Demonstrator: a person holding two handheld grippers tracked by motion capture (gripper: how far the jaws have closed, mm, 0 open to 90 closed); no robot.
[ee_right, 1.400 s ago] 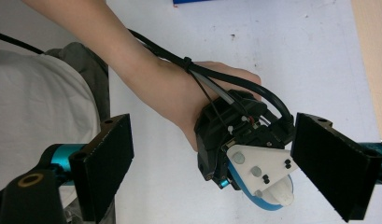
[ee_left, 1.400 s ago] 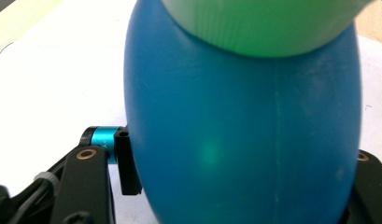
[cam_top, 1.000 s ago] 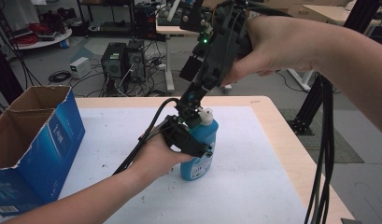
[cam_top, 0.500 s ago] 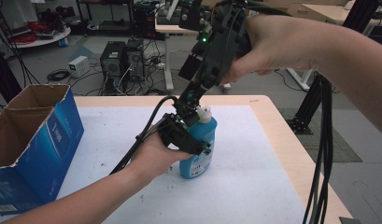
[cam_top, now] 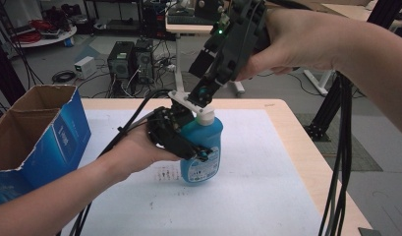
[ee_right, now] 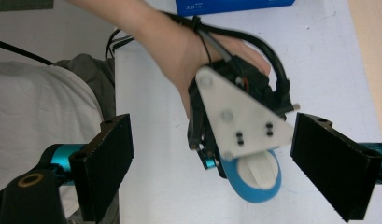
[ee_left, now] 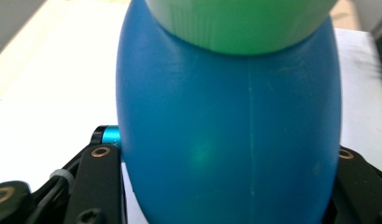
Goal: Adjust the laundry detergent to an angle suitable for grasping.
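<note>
The blue bottle is held upright on the white table, clamped at its body between the jaws of the left gripper, which has been brought in from the bottle's left side; the jaws have just been closing, and the bottle is pressed between them. In the left gripper view the bottle is seen wedged between the two black jaws, its pale cap at the far end. The right gripper is held above the left one, pointed down at the white cap, with its tip just over it. In the right gripper view its jaws are seen spread wide, with nothing between the pads; the cap and the left gripper's grey plate are seen below, between the two jaws but well beyond them. A cardboard box is stood well to the left of the left gripper, at the table's edge.
</note>
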